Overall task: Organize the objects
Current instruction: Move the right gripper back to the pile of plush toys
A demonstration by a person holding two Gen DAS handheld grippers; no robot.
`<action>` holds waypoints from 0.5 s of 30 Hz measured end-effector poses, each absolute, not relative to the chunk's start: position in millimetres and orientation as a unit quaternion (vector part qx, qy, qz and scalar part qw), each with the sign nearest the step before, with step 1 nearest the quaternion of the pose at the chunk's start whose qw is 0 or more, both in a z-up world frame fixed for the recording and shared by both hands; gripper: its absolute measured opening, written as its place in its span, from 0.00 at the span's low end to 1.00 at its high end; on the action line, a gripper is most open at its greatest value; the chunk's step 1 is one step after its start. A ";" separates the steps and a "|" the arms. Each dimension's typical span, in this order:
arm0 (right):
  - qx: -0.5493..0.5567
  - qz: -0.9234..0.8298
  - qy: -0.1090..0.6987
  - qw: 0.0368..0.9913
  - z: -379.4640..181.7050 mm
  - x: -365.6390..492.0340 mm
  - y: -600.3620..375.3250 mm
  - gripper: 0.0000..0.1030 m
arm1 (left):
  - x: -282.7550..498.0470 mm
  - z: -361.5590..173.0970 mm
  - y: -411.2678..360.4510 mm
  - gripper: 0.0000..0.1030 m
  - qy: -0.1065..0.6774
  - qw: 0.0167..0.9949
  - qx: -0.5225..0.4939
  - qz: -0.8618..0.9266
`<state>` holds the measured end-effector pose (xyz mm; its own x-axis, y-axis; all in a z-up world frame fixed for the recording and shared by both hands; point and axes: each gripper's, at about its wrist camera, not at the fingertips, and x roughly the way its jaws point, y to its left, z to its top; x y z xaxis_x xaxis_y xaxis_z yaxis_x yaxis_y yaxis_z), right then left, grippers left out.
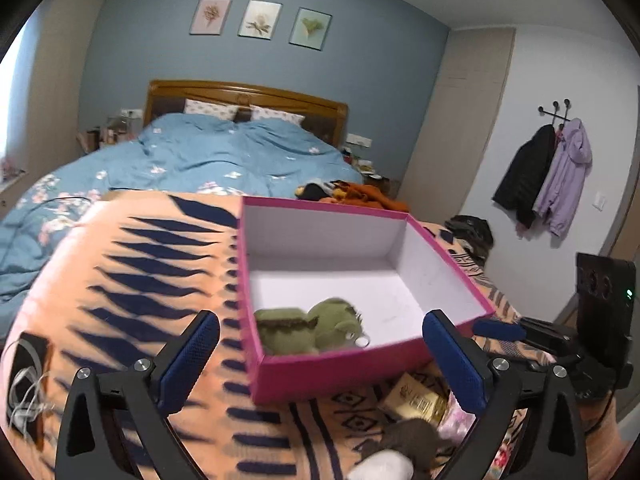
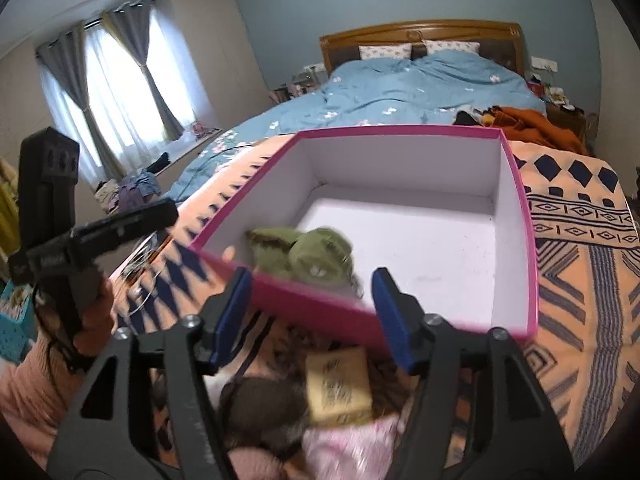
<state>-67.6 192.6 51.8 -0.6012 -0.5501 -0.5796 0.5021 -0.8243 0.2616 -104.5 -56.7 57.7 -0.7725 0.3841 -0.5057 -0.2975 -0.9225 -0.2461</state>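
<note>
Nearest the lens, left view: brown plush toy [image 1: 408, 438] with a white patch at the bottom edge, a tan box with gold print [image 1: 414, 400] just behind it, something pink beside that. All of it lies on the orange patterned blanket [image 1: 132, 264], just in front of the pink box [image 1: 320, 376].

Left gripper [image 1: 320, 364]: jaws wide apart, nothing between the pads. They straddle the near wall of the pink box, not touching it as far as I can tell.

Right gripper [image 2: 312, 316]: jaws apart, narrower than the left, empty. It hovers over the near rim of the pink box [image 2: 532, 264]. The same brown plush [image 2: 260, 404], tan box [image 2: 340, 388] and pink cloth sit low between its arms.

Green plush toy [image 1: 308, 326] is inside the pink box, in the near left corner, against the near wall. A small silver ring lies beside it. Also seen in the right view [image 2: 308, 256]. Rest of the box floor is bare white.

The box sits open-topped on the blanket at the foot of the bed [image 1: 224, 152]. Coiled white cable [image 1: 24, 392] at the blanket's left edge.

Person's hand [image 2: 94, 320] holding the left gripper shows at the left of the right view, with a peach sleeve.

Motion blur on both views, so fine detail is soft.
</note>
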 end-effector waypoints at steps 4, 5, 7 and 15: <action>0.362 -0.877 -0.031 0.314 33.4 -43.0 188.3 0.69 | -84.8 42.1 -58.7 1.00 -0.074 0.182 -0.297 0.934; 0.370 -0.873 -0.031 0.317 28.0 -39.6 187.4 0.69 | -80.1 36.0 -56.3 1.00 -0.069 0.187 -0.305 0.931; 0.388 -0.865 -0.020 0.318 13.4 -32.6 181.8 0.69 | -70.4 23.5 -50.7 1.00 -0.054 0.187 -0.321 0.927; 0.428 -0.846 -0.013 0.317 -18.0 -33.6 166.6 0.69 | -49.1 -9.7 -34.5 1.00 -0.023 0.205 -0.368 0.907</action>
<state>-33.6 166.6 -18.0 -0.4329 -0.5474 -0.7162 0.5260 -0.7986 0.2925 -49.1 -34.5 -9.7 -0.6460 0.3879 -0.6574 -0.3543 -0.9152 -0.1920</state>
